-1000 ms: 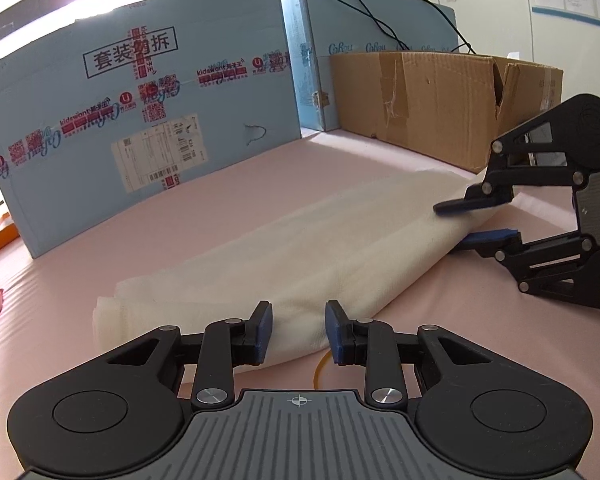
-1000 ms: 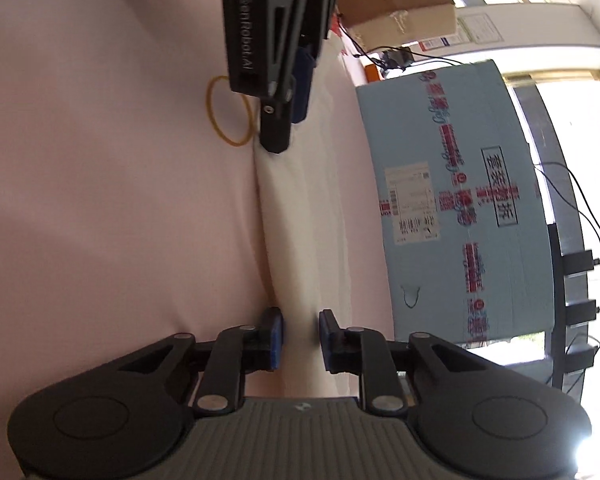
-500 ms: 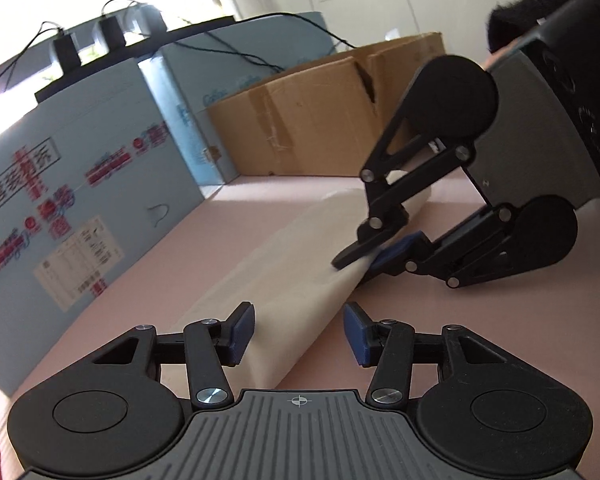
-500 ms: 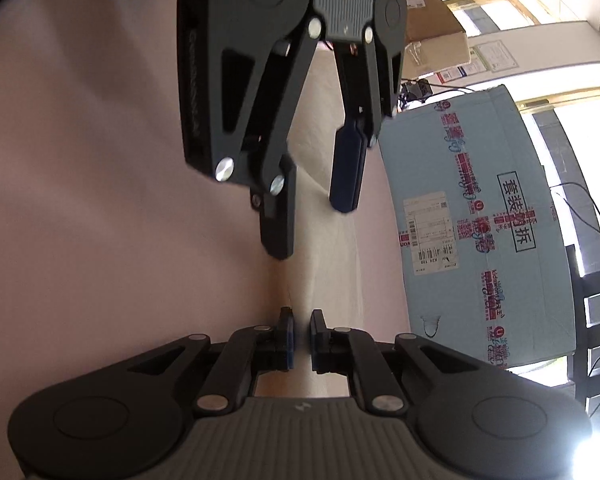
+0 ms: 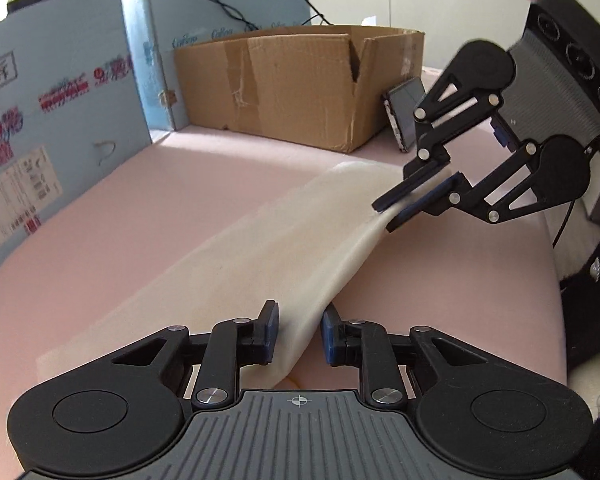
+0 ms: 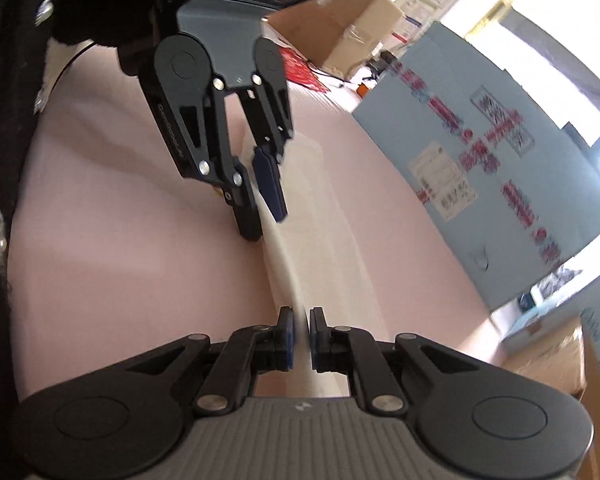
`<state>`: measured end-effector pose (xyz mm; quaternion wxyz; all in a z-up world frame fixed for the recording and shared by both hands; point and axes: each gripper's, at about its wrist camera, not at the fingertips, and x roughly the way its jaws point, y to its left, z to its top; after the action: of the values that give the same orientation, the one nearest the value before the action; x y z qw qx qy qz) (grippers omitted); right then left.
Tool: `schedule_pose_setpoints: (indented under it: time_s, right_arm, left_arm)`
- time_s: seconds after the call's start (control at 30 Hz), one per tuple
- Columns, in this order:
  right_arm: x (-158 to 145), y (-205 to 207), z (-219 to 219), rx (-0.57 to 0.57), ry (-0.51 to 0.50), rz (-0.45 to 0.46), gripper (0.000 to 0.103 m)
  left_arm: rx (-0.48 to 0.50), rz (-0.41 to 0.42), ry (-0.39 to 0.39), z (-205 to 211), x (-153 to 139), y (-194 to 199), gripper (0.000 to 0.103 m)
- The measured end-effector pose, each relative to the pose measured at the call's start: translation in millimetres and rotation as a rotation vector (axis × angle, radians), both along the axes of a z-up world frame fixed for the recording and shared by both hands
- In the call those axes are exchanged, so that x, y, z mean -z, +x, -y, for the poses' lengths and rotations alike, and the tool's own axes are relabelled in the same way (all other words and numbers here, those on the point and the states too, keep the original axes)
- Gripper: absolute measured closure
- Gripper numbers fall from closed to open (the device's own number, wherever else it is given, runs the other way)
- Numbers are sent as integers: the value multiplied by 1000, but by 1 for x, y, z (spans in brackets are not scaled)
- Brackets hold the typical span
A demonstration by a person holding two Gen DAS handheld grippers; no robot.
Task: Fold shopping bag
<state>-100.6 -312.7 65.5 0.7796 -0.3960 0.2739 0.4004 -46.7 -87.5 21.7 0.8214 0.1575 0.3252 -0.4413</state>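
The cream shopping bag, folded into a long strip, lay across the pink bench toward its near edge. My right tongs clamped one end, lifting it. My left tongs were closing around the other end.

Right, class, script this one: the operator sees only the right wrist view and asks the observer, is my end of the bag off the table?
Observer: Yes. The left wrist view shows the right gripper holding the shopping bag by its edge, above the pink table.
Operator: Anything by the cardboard box?
Observer: A dark flat device leans against its corner.
Operator: And the left gripper?
Observer: Its own view shows the bag's fold between its closing jaws.
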Motion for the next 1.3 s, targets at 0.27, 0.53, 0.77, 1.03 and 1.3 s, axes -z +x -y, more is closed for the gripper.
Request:
schedule_pose_setpoints:
  time_s: [0.27, 0.53, 0.77, 1.03, 1.3]
  right_arm:
    - [0, 27, 40, 154, 179, -230, 92]
    - [-6, 43, 58, 220, 257, -333, 92]
    - [-16, 67, 72, 406, 352, -381, 86]
    - [-21, 74, 59, 592, 293, -261, 79]
    - [-26, 82, 49, 692, 251, -162, 80]
  left_arm:
    - [-44, -77, -61, -41, 2, 13, 78]
    - [-35, -32, -11, -68, 1, 3, 69]
    - [-204, -252, -237, -99, 10, 31, 76]
    - [-293, -289, -332, -108, 18, 30, 76]
    - [-324, -259, -302, -109, 16, 25, 77]
